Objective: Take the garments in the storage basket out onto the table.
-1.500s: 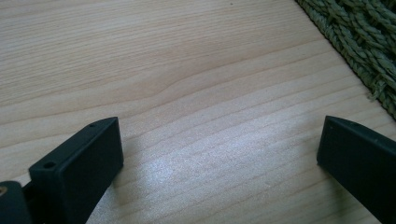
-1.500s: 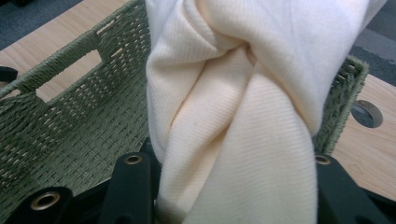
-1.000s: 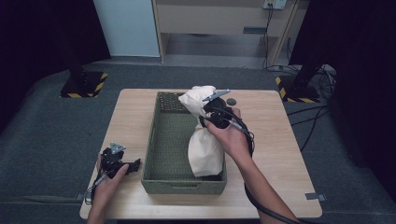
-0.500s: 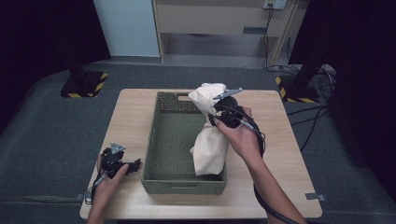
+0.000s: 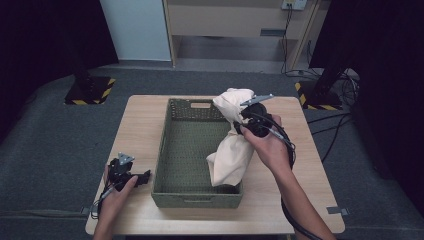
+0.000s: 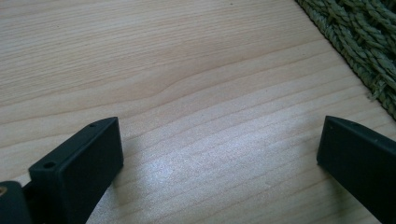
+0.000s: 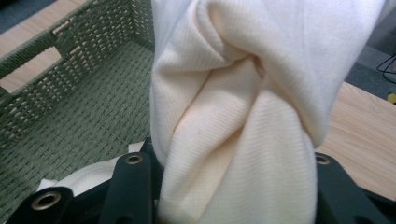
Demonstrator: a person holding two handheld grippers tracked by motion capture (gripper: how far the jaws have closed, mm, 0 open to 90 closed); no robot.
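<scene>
Now right gripper [image 5: 239,125] clamping cream cloth [image 5: 231,152] over green basket [image 5: 176,150]; left gripper [image 5: 145,176] agape

I see open floor in the basket [image 5: 186,150] left of the hanging cream cloth [image 5: 231,150], which blocks its right side.

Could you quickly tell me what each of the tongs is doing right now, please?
Left tongs: open, holding nothing, low over the table beside the basket.
Right tongs: closed on the cream cloth, lifted above the basket.
</scene>
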